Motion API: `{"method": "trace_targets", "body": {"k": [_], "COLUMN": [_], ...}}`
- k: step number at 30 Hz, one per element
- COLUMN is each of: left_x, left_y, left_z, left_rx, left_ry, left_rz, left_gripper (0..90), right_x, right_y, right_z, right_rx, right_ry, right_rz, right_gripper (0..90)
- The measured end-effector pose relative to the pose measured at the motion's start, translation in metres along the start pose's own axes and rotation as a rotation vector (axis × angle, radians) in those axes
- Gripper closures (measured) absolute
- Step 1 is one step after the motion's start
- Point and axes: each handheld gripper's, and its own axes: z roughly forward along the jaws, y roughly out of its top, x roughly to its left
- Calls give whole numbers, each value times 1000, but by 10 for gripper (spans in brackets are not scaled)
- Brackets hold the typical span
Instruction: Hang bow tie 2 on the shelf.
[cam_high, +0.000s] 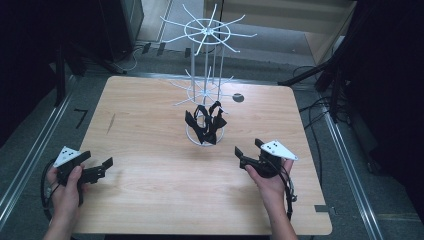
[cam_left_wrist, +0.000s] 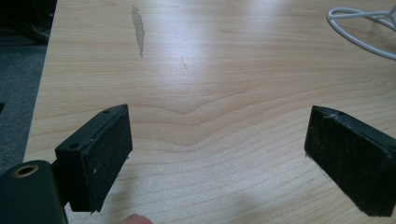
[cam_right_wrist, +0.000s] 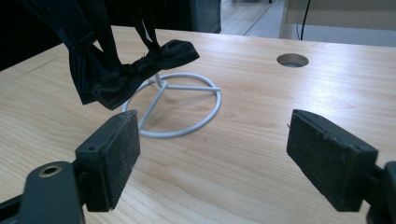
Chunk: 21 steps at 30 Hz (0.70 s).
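A white wire display stand (cam_high: 205, 60) rises from a ring base (cam_right_wrist: 180, 107) at the table's middle back. Black bow ties (cam_high: 206, 121) hang from its lower spokes, seen close as a dark bunch of bow ties (cam_right_wrist: 112, 70) in the right gripper view. My left gripper (cam_high: 102, 167) rests low over the table's front left, jaws wide apart with bare wood between them; its pads (cam_left_wrist: 105, 154) hold nothing. My right gripper (cam_high: 247, 152) sits at the front right, pointing toward the stand's base, open and empty, its pads (cam_right_wrist: 114, 154) a short way from the ties.
The wooden table (cam_high: 150, 200) has a round cable hole (cam_high: 238, 98) behind the stand and a grey smear (cam_left_wrist: 137, 28) at its left. Dark equipment and cables surround the table on the floor.
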Motion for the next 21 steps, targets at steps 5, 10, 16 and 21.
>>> {"method": "trace_targets", "body": {"k": [5, 10, 16, 21], "left_x": [0, 0, 0, 0], "left_y": [0, 0, 0, 0], "left_z": [0, 0, 0, 0], "left_rx": [-1, -2, -2, -3], "left_ry": [-1, -2, -2, -1], "left_rz": [-1, 0, -1, 0], "left_gripper": [82, 83, 82, 82], "right_x": [-1, -5, -11, -17], "right_y": [-4, -11, -17, -26], "right_z": [-4, -9, -15, -23], "right_rx": [19, 36, 47, 62], "right_ry": [-4, -21, -32, -36], "right_rz": [-13, -18, -12, 1], "right_gripper": [152, 149, 147, 143]}}
